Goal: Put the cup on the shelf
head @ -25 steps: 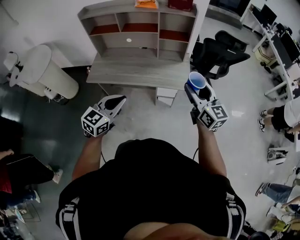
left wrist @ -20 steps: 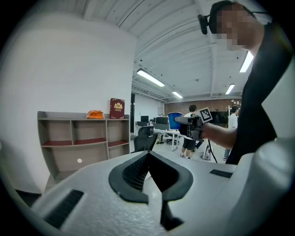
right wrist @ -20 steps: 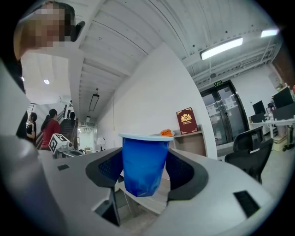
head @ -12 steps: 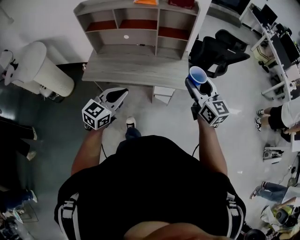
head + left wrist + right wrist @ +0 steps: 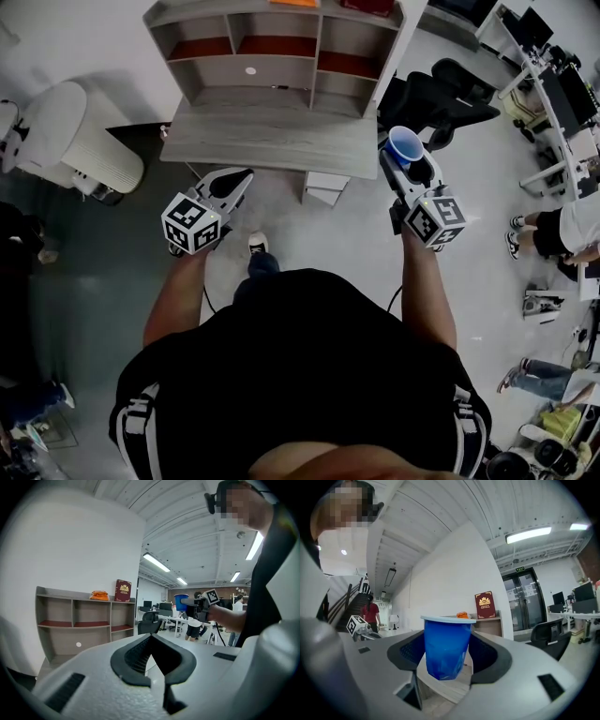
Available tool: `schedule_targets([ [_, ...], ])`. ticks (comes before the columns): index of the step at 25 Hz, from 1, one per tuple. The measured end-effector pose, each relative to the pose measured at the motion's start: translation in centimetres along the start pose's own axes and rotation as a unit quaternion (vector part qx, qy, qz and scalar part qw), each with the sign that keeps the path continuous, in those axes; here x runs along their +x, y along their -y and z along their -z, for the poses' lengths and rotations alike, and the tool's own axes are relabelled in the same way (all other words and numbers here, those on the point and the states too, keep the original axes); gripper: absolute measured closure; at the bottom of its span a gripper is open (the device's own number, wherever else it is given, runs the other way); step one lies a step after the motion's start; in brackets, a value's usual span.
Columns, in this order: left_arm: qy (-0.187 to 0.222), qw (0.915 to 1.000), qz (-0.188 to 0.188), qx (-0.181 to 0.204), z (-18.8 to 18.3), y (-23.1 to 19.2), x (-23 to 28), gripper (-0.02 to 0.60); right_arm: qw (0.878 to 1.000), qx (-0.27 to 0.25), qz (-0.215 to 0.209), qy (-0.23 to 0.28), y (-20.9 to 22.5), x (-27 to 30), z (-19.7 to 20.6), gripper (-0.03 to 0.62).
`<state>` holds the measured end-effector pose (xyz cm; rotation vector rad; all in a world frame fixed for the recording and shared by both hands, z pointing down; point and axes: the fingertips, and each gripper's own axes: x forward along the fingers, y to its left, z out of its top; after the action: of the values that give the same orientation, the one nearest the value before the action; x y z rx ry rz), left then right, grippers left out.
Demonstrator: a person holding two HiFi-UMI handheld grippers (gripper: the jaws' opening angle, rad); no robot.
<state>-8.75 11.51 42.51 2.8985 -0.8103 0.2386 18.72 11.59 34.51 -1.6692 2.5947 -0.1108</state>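
We approach the shelf [image 5: 317, 56] with the blue cup [image 5: 446, 644] carried upright in the right gripper [image 5: 411, 169], its fingers pinching the cup's sides just below the rim. The left gripper [image 5: 240, 178] rides alongside with nothing in it, its fingers pressed together.

Over the last second a shoe [image 5: 257, 246] has stepped into the head view below the tabletop [image 5: 272, 141], and both grippers have drifted forward with that step. The cup has moved up the frame to sit by the tabletop's front right corner, close to the black office chair [image 5: 441, 94]. The grip on the cup looks unchanged.

We judge the task to be in its carrying stage. The cup is still in the air, well short of any compartment, and the shelf stands at the back of the tabletop. A red book [image 5: 123, 590] and an orange item [image 5: 99, 595] occupy the shelf's top board, while the compartments below appear mostly bare. What remains, as we read it, is to close the last stretch, lift the cup over the tabletop and set it down inside an opening.
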Motion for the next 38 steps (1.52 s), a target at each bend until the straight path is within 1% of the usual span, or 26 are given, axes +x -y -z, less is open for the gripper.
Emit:
schedule_targets([
  [6,-0.011,0.9999,0.004,-0.006,1.0,-1.1,0.2,0.565,1.000,0.000,0.006,-0.003,0.1,1.1,0.6,0.312],
  [11,-0.015,0.9998,0.010,-0.011,1.1,-2.3,0.3,0.565,1.000,0.002,0.009,-0.003,-0.1,2.2,0.6,0.312],
  [17,-0.009,0.9998,0.018,-0.008,0.7,-3.5,0.7,0.565,1.000,0.007,0.016,-0.005,0.1,3.3,0.8,0.312],
  [31,-0.020,0.9988,0.045,-0.007,0.3,-7.2,4.4,0.565,0.999,0.011,0.028,-0.013,1.6,7.0,1.5,0.312],
  [38,-0.032,0.9975,0.061,-0.010,0.4,-9.4,6.7,0.565,0.999,0.019,0.035,-0.026,3.2,9.7,2.9,0.312],
])
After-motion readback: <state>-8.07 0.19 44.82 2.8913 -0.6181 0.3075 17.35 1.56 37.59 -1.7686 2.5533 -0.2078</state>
